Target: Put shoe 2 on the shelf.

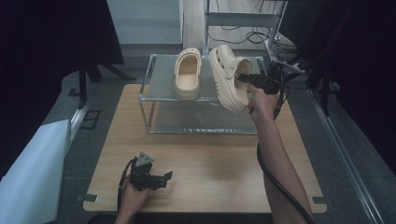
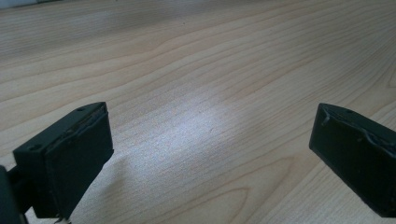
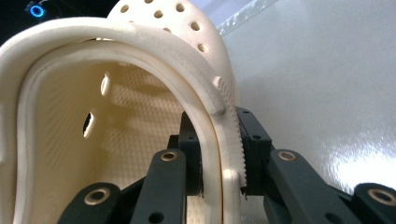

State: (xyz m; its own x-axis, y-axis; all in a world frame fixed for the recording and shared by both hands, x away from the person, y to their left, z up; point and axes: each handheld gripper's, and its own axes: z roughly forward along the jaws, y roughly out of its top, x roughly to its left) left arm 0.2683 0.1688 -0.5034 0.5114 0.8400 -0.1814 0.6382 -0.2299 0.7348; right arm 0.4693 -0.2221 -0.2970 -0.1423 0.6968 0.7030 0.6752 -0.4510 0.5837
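A cream clog (image 1: 187, 73) lies flat on the top shelf of a small metal rack (image 1: 161, 97). A second cream clog (image 1: 229, 77) hangs tilted on its side over the rack's right end, held by my right gripper (image 1: 246, 78). In the right gripper view the jaws are shut on the clog's side wall (image 3: 223, 154), one pad inside the shoe and one outside. My left gripper (image 1: 163, 178) rests low on the wooden table (image 1: 210, 168) near the front left. Its fingers (image 2: 77, 154) stand wide apart with bare wood between them.
The rack has a lower shelf (image 1: 201, 122) with nothing on it. A pale sheet (image 1: 32, 172) lies off the table's left side. A metal frame and cables (image 1: 243, 23) stand behind the rack. Dark curtains close in both sides.
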